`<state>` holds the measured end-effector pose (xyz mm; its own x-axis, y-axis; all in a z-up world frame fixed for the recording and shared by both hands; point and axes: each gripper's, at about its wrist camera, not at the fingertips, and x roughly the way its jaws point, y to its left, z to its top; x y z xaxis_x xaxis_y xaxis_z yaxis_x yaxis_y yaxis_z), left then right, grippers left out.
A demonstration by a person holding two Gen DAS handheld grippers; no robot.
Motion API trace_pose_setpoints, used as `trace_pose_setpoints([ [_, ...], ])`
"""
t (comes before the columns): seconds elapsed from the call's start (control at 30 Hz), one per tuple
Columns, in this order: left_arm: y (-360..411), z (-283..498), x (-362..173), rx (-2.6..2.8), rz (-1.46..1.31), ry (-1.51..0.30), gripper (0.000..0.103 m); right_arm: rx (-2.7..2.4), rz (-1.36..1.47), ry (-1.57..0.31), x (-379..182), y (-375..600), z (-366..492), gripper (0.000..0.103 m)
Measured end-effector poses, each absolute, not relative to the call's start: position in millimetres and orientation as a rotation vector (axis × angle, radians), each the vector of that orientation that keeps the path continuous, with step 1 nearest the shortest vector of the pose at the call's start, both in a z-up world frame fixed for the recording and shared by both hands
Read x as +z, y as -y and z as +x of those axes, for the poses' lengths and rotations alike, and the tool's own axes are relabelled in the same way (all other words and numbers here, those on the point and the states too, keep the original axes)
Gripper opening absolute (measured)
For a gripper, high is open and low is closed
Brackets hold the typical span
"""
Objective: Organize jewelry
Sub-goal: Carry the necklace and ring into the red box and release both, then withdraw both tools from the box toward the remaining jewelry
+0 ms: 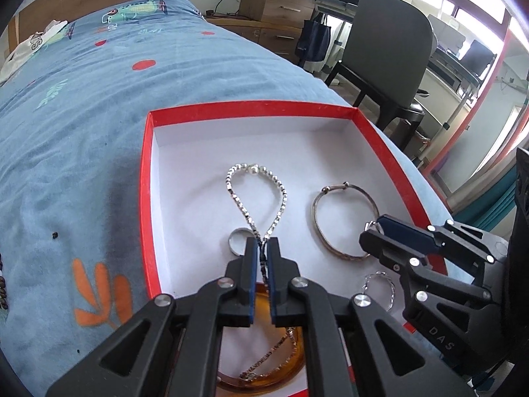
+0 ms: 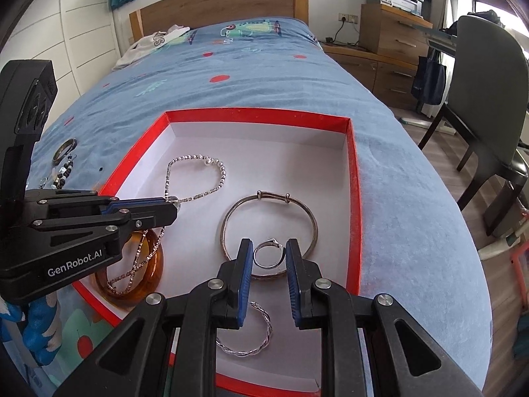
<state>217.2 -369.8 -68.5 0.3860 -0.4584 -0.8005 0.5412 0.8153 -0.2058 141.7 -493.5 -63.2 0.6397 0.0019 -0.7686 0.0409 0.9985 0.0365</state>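
Silver chain (image 1: pixel 256 198), bangle (image 1: pixel 344 221), ring (image 2: pixel 268 254) in red box (image 1: pixel 251 110).

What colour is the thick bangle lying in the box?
Translucent amber-orange bangle; clearest in the right wrist view.

An open box (image 2: pixel 353 178) sits on a bed (image 2: pixel 264 76), near its foot and its right edge. Inside, a chain bracelet (image 2: pixel 198 178) lies toward the left, its loop reaching toward the far wall. To its right lies a bangle (image 2: pixel 269 198), and a small ring (image 2: pixel 268 254) sits within the bangle's near side. A twisted ring (image 2: pixel 261 330) lies nearer still. A thick bangle (image 2: pixel 152 274) rests in the near left corner, with the chain's tail draped across it. Left of the box, more jewelry (image 2: pixel 64 162) lies on the bed. A chair (image 2: pixel 486 106) stands to the bed's right, with a cabinet (image 2: pixel 390 33) beyond it.
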Motion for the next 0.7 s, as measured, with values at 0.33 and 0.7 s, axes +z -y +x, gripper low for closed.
trace_pose_setpoints([
  [0.33,373.0,208.2,-59.2,-0.651,0.112,-0.977,0.032,-0.021,0.037,-0.903,-63.2,491.1,141.3,0.022],
  [0.7,357.1,192.6,-34.9,-0.638,0.111,-0.944,0.035,-0.054,0.073,-0.894,-50.6,494.3,121.5,0.026],
])
